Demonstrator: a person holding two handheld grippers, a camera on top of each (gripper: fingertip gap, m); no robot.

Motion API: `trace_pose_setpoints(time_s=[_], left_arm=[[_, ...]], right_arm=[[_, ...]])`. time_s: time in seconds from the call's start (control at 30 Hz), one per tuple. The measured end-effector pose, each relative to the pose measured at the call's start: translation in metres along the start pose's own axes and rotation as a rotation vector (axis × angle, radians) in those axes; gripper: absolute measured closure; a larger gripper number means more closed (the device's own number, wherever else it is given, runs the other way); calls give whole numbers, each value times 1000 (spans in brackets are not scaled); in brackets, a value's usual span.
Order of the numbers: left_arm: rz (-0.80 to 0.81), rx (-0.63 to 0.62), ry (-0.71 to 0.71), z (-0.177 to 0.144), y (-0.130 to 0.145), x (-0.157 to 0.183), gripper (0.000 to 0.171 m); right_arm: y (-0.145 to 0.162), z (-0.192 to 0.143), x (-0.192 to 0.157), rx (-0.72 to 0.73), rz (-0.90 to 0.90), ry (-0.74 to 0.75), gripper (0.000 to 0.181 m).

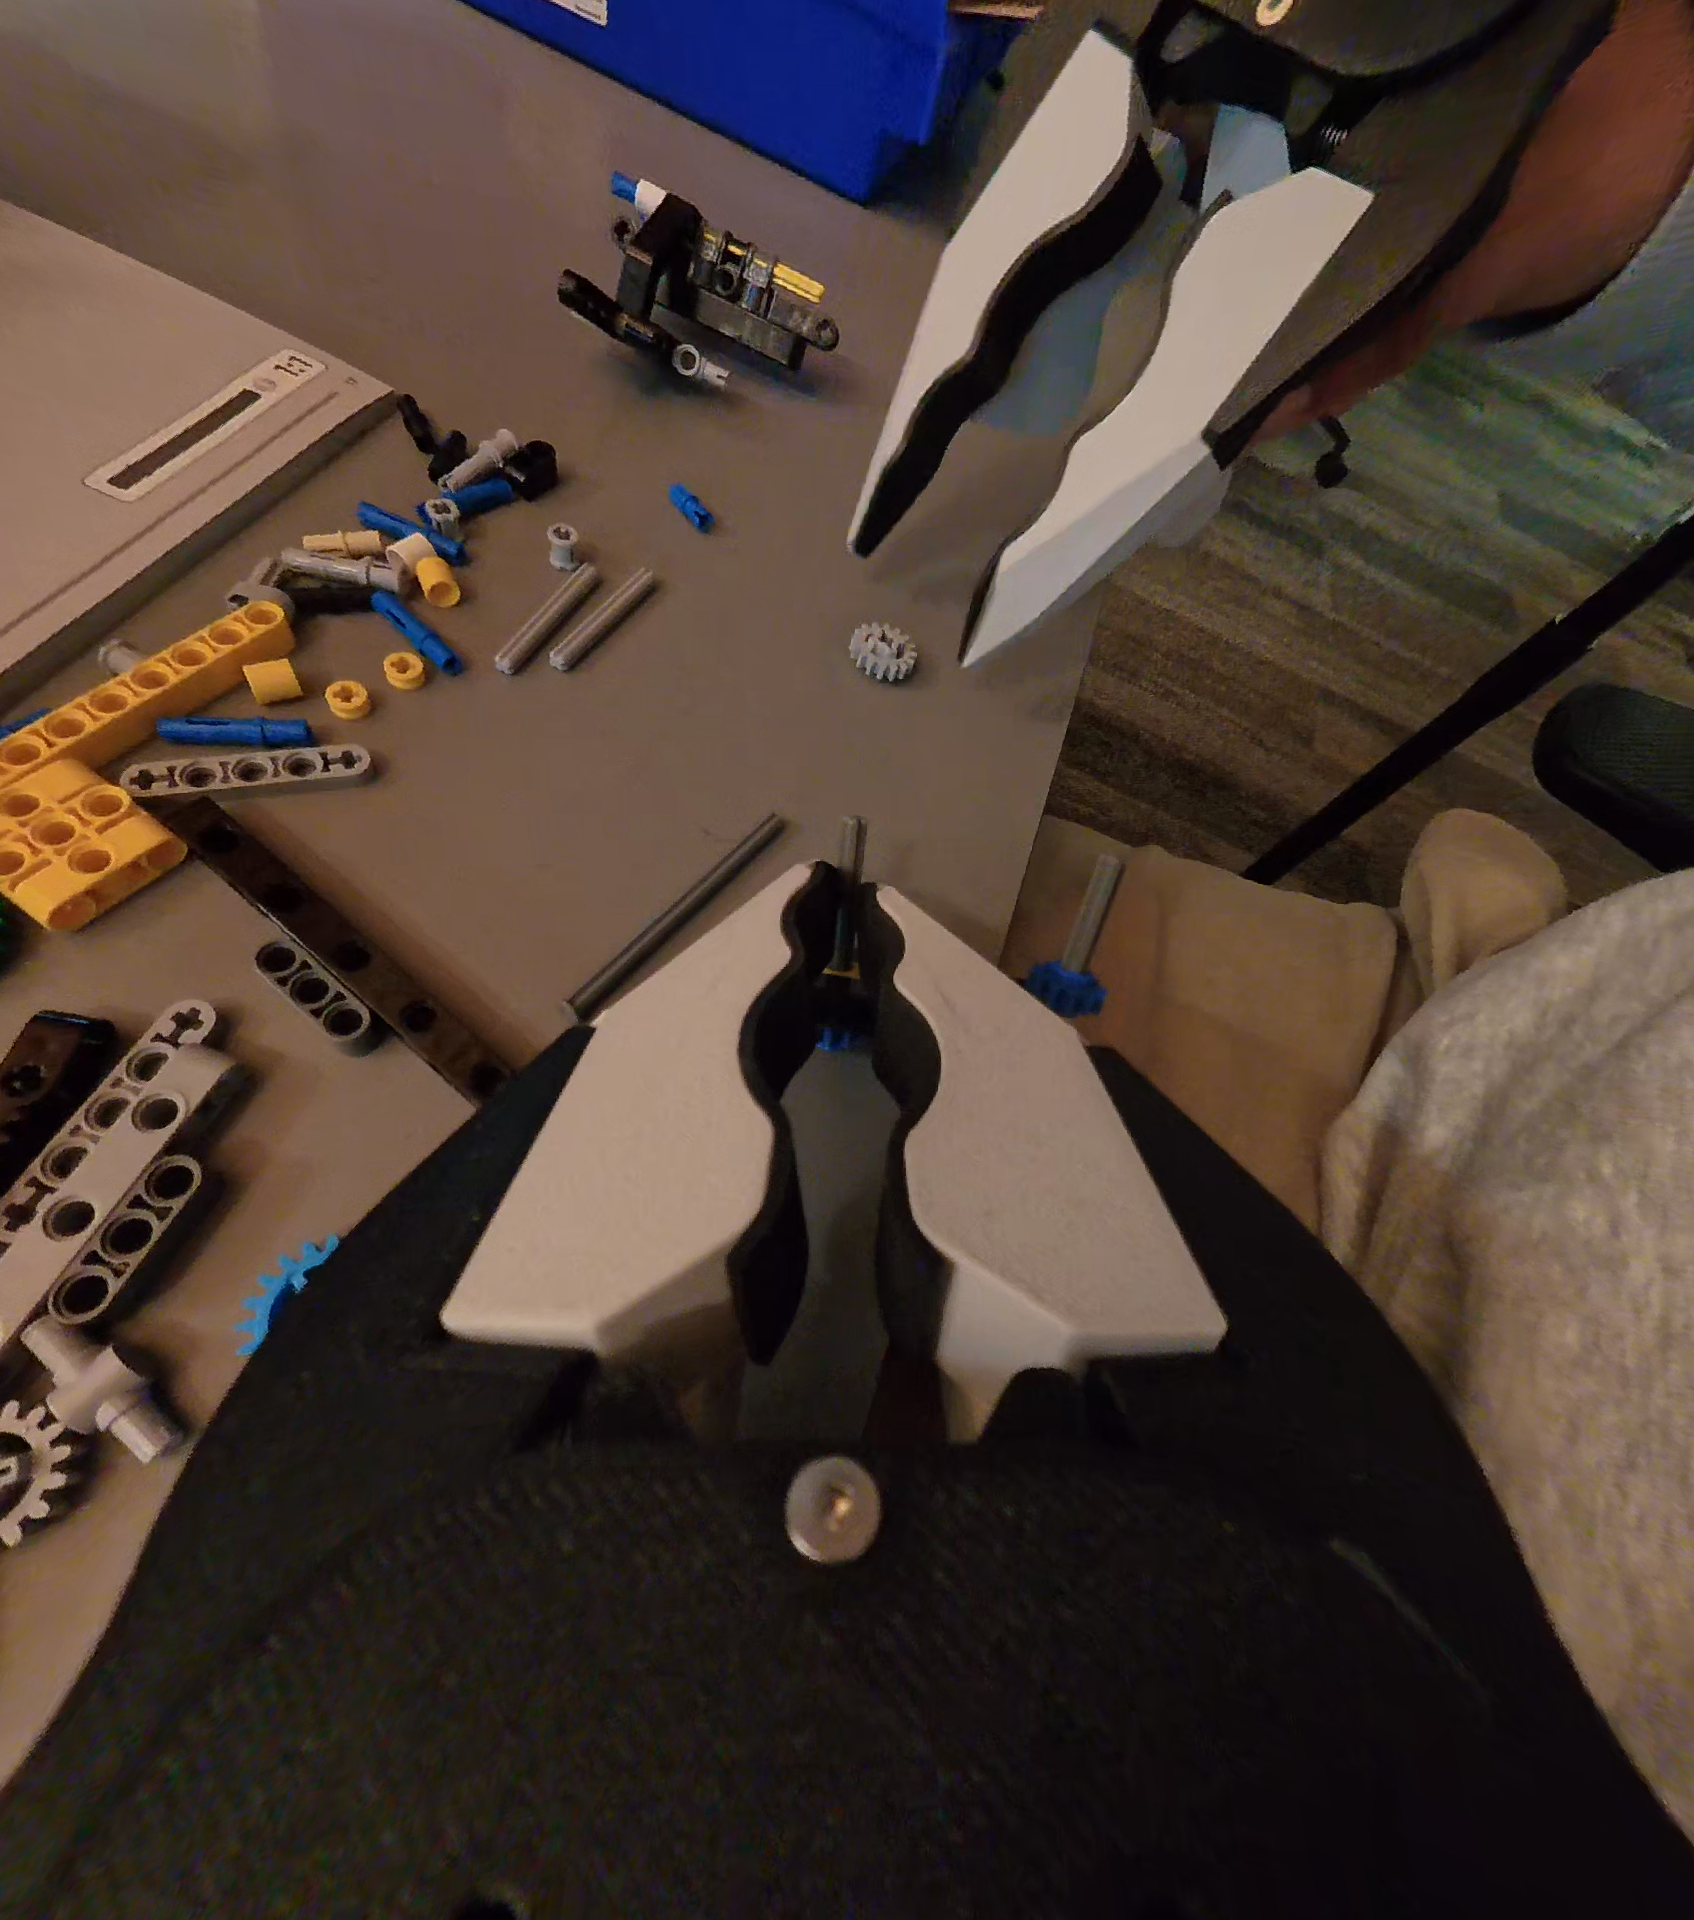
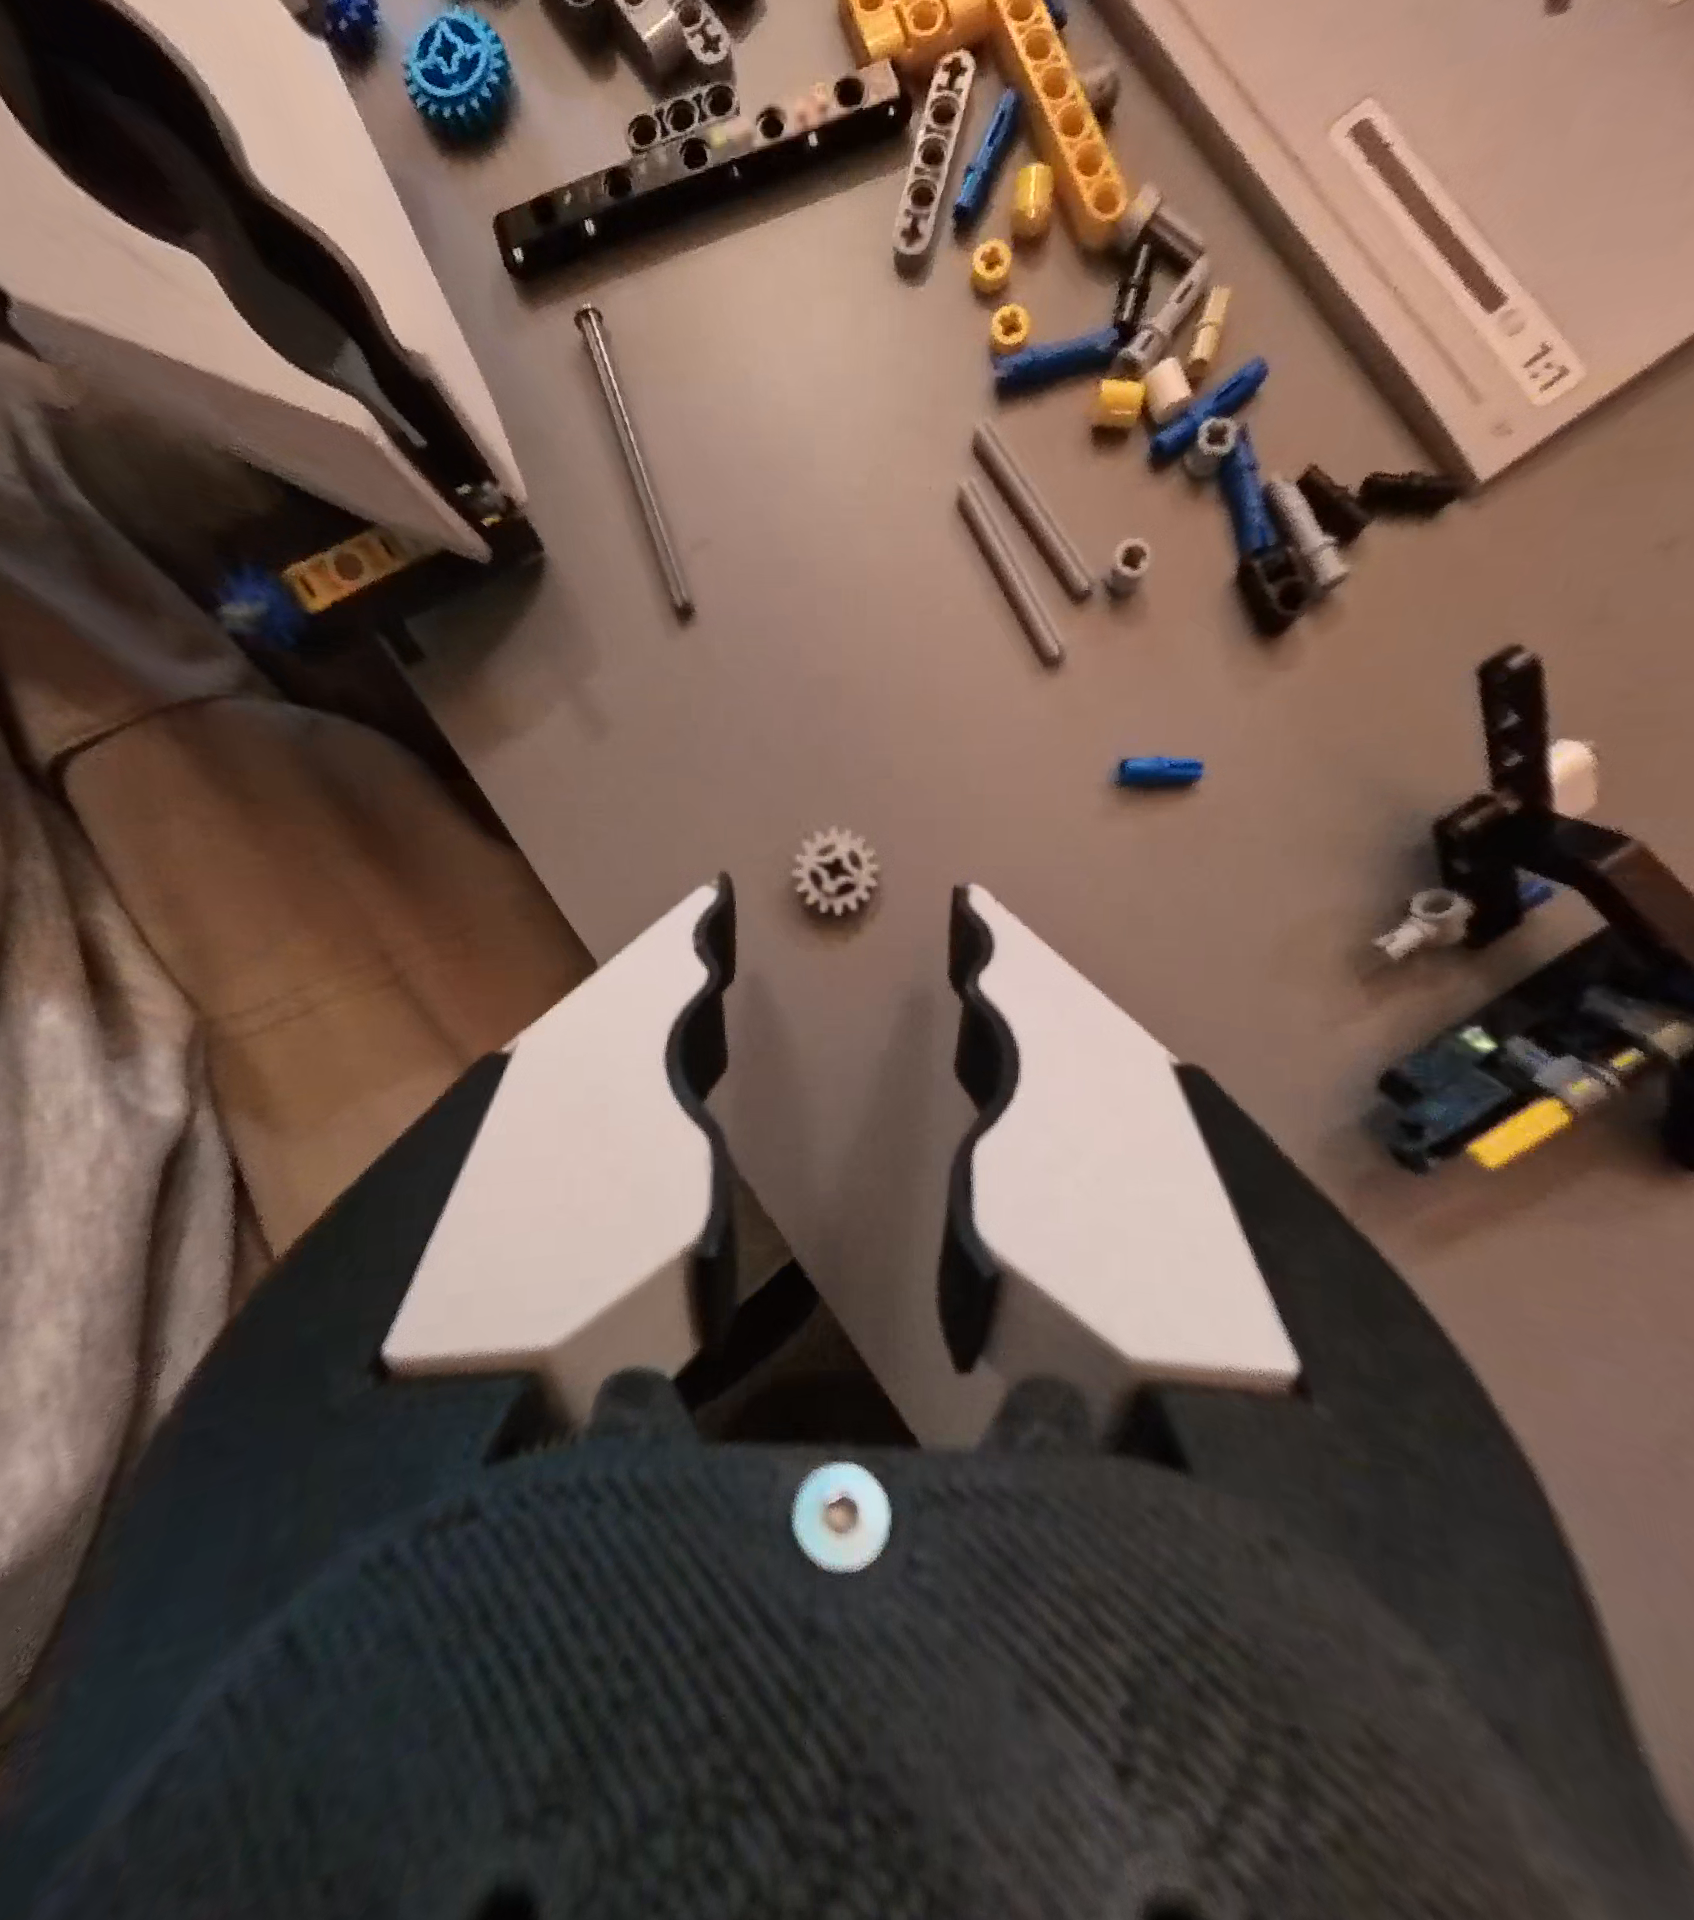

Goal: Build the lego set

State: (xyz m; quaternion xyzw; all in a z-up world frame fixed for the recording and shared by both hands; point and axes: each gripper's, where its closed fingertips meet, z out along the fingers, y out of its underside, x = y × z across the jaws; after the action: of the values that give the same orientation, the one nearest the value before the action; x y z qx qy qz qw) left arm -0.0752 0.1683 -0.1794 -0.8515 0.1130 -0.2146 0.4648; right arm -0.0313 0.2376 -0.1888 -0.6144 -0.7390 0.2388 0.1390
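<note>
My left gripper (image 1: 848, 881) is shut on a small black and yellow lego piece (image 1: 841, 951). A grey axle sticks out past its tips, and a blue gear on an axle (image 1: 1064, 985) shows beside it. In the right wrist view the left gripper (image 2: 484, 520) holds this piece (image 2: 344, 566) over the table's edge. My right gripper (image 2: 840, 896) is open, just above the table, with a small grey gear (image 2: 835, 873) lying flat between its tips. It also shows in the left wrist view (image 1: 916, 603), beside the gear (image 1: 882, 651). A black partial build (image 2: 1601, 987) (image 1: 718, 291) stands on the table.
Loose beams, pins, bushes and gears (image 1: 199, 727) (image 2: 1082, 260) are spread over the grey table. A long dark axle (image 2: 633, 457) (image 1: 677, 914) lies near the left gripper. The instruction booklet (image 2: 1549, 208) and a blue box (image 1: 770, 73) lie farther off. The person's legs (image 2: 303, 883) are at the table's edge. My right fingertips sit around 9 centimeters from my left ones.
</note>
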Motion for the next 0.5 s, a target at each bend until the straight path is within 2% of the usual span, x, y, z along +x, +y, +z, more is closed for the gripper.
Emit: trace_pose_setpoints(time_s=[0.23, 0.37, 0.43, 0.5], left_arm=[[-7, -1, 2, 0, 0, 0, 168], [-10, -1, 5, 0, 0, 0, 168], [-11, -1, 6, 0, 0, 0, 168], [-10, -1, 6, 0, 0, 0, 168]], right_arm=[[3, 13, 0, -117, -27, 13, 153], [3, 14, 1, -145, -68, 55, 166], [2, 15, -1, -140, -93, 51, 166], [-9, 14, -11, -44, -97, -10, 166]])
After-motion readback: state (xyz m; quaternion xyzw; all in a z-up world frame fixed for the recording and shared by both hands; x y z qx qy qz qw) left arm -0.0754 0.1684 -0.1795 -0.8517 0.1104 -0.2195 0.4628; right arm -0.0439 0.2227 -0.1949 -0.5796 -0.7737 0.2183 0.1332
